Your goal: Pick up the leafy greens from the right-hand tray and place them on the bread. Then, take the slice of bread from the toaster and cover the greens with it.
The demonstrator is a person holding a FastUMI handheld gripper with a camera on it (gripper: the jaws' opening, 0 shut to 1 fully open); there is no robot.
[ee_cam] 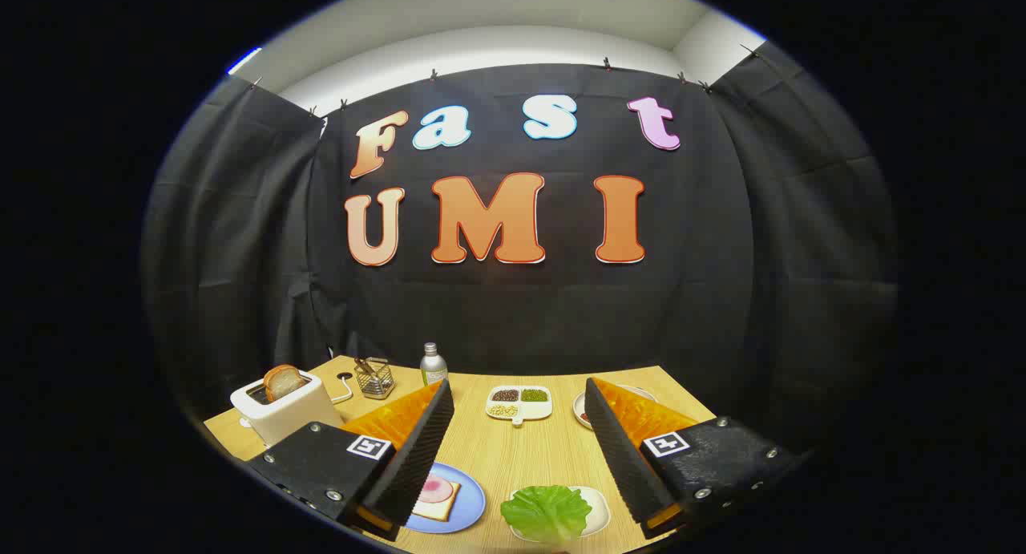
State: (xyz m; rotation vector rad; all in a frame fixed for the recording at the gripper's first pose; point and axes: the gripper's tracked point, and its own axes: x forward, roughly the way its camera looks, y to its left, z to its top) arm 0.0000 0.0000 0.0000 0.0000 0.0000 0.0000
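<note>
My gripper (519, 398) is open, raised above the wooden table, with nothing between its fingers. A green leafy lettuce piece (547, 511) lies on a small white tray (597, 512), low between the fingers and nearer the right one. Beside the left finger sits a blue plate (469, 502) carrying a bread slice (438, 498) with a pink slice of ham on top. A white toaster (284, 410) stands beyond the left finger with a browned bread slice (282, 382) sticking up out of its slot.
Ahead between the fingertips lies a white divided dish (519, 403) of grains. A metal bottle (434, 365) and a wire basket (374, 378) stand at the table's back. A white plate (641, 394) is partly hidden behind the right finger. The black cloth wall closes the back.
</note>
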